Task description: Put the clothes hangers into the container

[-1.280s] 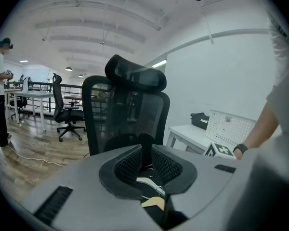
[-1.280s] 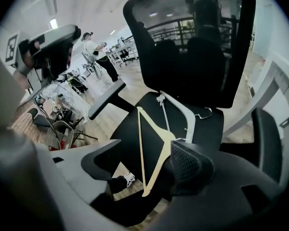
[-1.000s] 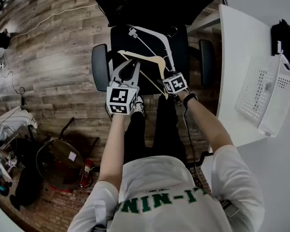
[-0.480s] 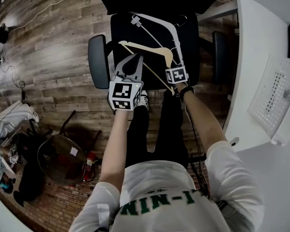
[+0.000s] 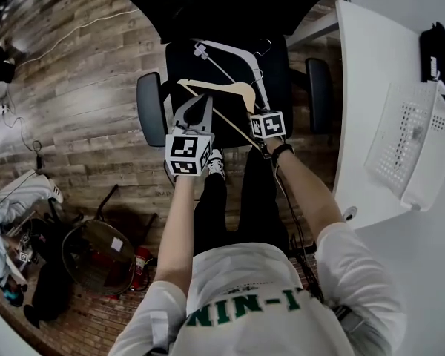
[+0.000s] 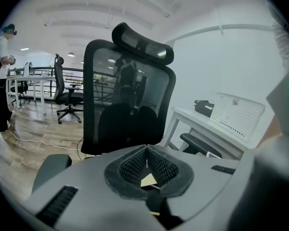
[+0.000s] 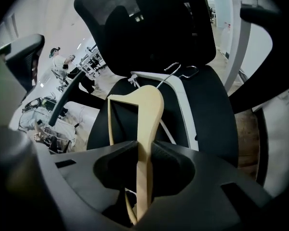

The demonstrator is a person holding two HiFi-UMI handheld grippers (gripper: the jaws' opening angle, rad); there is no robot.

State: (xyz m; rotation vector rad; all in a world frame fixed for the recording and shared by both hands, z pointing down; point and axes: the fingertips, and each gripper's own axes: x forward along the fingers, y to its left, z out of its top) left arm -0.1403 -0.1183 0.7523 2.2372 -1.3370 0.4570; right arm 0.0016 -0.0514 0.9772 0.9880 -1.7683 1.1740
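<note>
A wooden hanger (image 5: pixel 215 87) and a white hanger (image 5: pixel 237 50) lie on the black seat (image 5: pixel 285 73) of an office chair. My right gripper (image 5: pixel 251 111) points steeply down at the seat's front. In the right gripper view its jaws have just been closing, and the right gripper (image 7: pixel 143 150) now pinches one arm of the wooden hanger (image 7: pixel 147 112). The white hanger (image 7: pixel 184 110) lies behind it. My left gripper (image 5: pixel 199 101) hovers over the seat's left front. In its own view the left gripper (image 6: pixel 146 154) has its pads together on nothing. The white container (image 5: pixel 409 143) stands on the table at the right.
The chair's armrests (image 5: pixel 150 108) flank the seat and its backrest (image 6: pixel 127 95) rises behind. A white table (image 5: pixel 363 87) stands to the right and carries a black bag (image 5: pixel 434 54) beside the container (image 6: pixel 238 114). The wooden floor at the left holds cables, a round stool (image 5: pixel 96 247) and clutter.
The right gripper has come down onto the wooden hanger's arm at the seat's front. The left gripper has dipped slightly toward the seat. Both hangers lie where they were.
</note>
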